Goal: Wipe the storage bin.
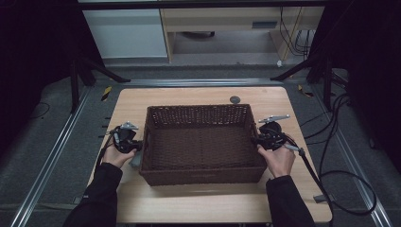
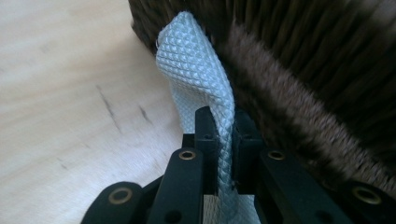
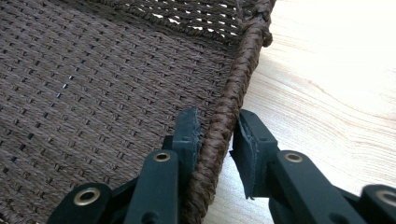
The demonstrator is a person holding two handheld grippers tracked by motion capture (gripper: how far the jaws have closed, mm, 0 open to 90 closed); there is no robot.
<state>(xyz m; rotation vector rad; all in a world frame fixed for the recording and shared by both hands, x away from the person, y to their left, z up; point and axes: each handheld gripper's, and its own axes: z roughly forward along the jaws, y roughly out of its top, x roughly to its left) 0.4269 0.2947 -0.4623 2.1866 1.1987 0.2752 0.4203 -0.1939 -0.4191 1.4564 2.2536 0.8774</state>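
A dark brown wicker basket [image 1: 198, 108] stands empty in the middle of the wooden table [image 1: 213, 203]. My left gripper [image 1: 138, 145] is at the basket's left wall. In the left gripper view its jaws [image 2: 224, 119] are shut on a white textured strip [image 2: 196, 60], which rises and bends over against the basket's side [image 2: 303, 56]. The strip hangs pale beside the basket [image 1: 136, 160]. My right gripper [image 1: 257, 139] is at the right wall. Its jaws [image 3: 217, 121] straddle the braided rim [image 3: 243, 60], one pad inside and one outside, closed against it.
A small grey disc [image 1: 235, 100] lies on the table behind the basket. Bare wood [image 3: 336, 93] runs along the basket's right side and front. Cables [image 1: 340, 142] trail over the floor at the right, and stand legs [image 1: 94, 68] rise behind the table.
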